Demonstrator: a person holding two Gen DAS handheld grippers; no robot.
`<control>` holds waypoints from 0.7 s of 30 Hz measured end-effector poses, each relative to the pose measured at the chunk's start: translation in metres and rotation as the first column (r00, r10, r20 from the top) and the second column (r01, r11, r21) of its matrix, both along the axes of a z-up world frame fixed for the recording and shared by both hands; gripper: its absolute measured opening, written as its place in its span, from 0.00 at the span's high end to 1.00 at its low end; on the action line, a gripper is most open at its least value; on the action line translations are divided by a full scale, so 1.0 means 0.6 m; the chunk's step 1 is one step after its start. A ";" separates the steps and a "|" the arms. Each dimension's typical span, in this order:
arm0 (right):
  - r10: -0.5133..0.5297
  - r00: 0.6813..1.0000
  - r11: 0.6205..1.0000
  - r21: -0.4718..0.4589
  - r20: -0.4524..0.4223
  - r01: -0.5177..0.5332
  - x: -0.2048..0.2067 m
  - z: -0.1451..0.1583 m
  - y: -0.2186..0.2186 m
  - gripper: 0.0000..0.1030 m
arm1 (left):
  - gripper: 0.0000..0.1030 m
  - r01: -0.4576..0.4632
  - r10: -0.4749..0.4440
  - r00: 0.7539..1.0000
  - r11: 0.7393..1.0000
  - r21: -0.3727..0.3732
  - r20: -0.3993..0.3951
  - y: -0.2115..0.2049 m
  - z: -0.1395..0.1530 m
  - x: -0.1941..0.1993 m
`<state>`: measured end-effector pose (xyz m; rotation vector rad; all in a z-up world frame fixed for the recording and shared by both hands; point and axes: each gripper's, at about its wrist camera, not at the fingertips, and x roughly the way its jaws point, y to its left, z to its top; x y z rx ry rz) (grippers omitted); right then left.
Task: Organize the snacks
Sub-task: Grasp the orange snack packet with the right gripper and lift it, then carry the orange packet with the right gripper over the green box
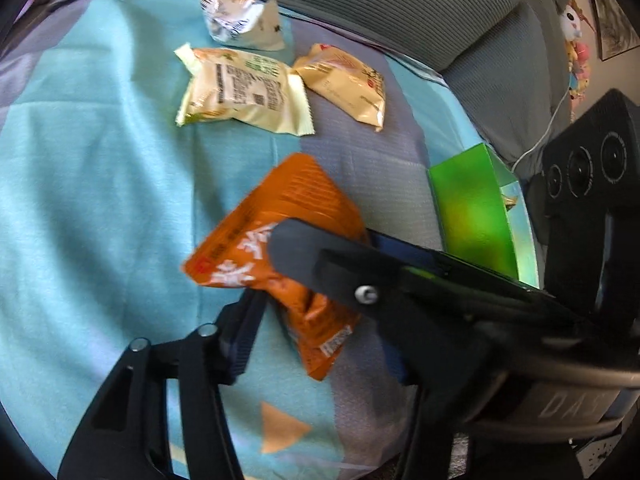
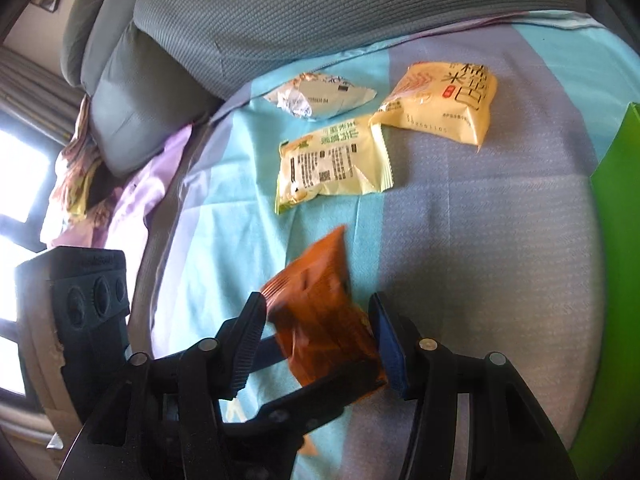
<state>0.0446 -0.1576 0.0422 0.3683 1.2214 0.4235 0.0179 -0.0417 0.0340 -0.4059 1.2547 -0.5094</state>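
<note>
An orange snack packet [image 1: 276,248] hangs above the blue and grey bedsheet. In the left wrist view the right gripper's black finger [image 1: 320,264] crosses over it from the right. In the right wrist view my right gripper [image 2: 320,340] is closed on the same orange packet [image 2: 320,320], one pad on each side. My left gripper [image 1: 320,332] has its jaws spread around the packet's lower end; whether they press it is unclear. A pale green-yellow packet [image 1: 244,90], a tan packet [image 1: 348,84] and a white crumpled packet [image 1: 240,16] lie further back. A green box [image 1: 476,216] stands at the right.
Grey cushions [image 1: 400,4] border the sheet at the back. A white cable [image 1: 548,128] runs by the green box. In the right wrist view the left gripper's body [image 2: 80,300] is at the left, and a window [image 2: 20,184] and lilac cloth [image 2: 136,188] lie beyond.
</note>
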 end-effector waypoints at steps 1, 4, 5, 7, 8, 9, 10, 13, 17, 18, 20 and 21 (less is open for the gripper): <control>0.003 1.000 1.000 -0.002 0.006 -0.003 -0.001 -0.001 0.001 0.47 | 0.54 0.002 -0.002 1.000 1.000 0.003 0.001 -0.004 0.000 -0.001; 0.018 1.000 1.000 -0.016 0.024 -0.018 -0.006 0.001 0.006 0.47 | 0.56 0.011 -0.012 0.999 0.999 0.033 0.036 -0.010 0.007 -0.008; 0.023 0.999 0.999 -0.030 0.035 -0.022 -0.009 0.004 0.008 0.47 | 0.57 0.014 -0.016 0.999 0.999 0.039 0.044 -0.011 0.009 -0.010; 0.029 0.999 0.999 -0.039 0.045 -0.027 -0.011 0.009 0.010 0.47 | 0.59 0.017 -0.021 0.997 0.998 0.053 0.075 -0.013 0.020 -0.016; 0.031 0.998 0.999 -0.041 0.050 -0.029 -0.013 0.012 0.011 0.47 | 0.60 0.015 -0.021 0.995 0.998 0.060 0.094 -0.015 0.026 -0.020; 0.035 0.997 0.999 -0.043 0.062 -0.033 -0.015 0.018 0.012 0.47 | 0.60 0.014 -0.022 0.993 0.998 0.069 0.118 -0.016 0.035 -0.025; 0.040 0.996 0.998 -0.045 0.076 -0.036 -0.018 0.024 0.013 0.47 | 0.60 0.015 -0.025 0.990 0.997 0.074 0.141 -0.017 0.043 -0.029; 0.047 0.990 0.998 -0.058 0.133 -0.039 -0.033 0.051 0.015 0.47 | 0.61 0.010 -0.025 0.979 0.997 0.073 0.201 -0.021 0.068 -0.043; 0.046 0.977 0.997 -0.075 0.210 -0.031 -0.054 0.095 0.012 0.47 | 0.61 0.015 -0.031 0.962 0.998 0.060 0.271 -0.032 0.104 -0.061; 0.045 0.974 0.996 -0.081 0.223 -0.027 -0.059 0.104 0.010 0.47 | 0.61 0.019 -0.035 0.958 0.998 0.059 0.285 -0.038 0.111 -0.064; 0.042 0.968 0.996 -0.090 0.249 -0.020 -0.067 0.121 0.001 0.47 | 0.61 0.028 -0.046 0.949 0.998 0.062 0.311 -0.050 0.127 -0.068; 0.038 0.964 0.996 -0.093 0.264 -0.013 -0.072 0.130 -0.006 0.47 | 0.61 0.033 -0.052 0.945 0.997 0.066 0.322 -0.058 0.134 -0.070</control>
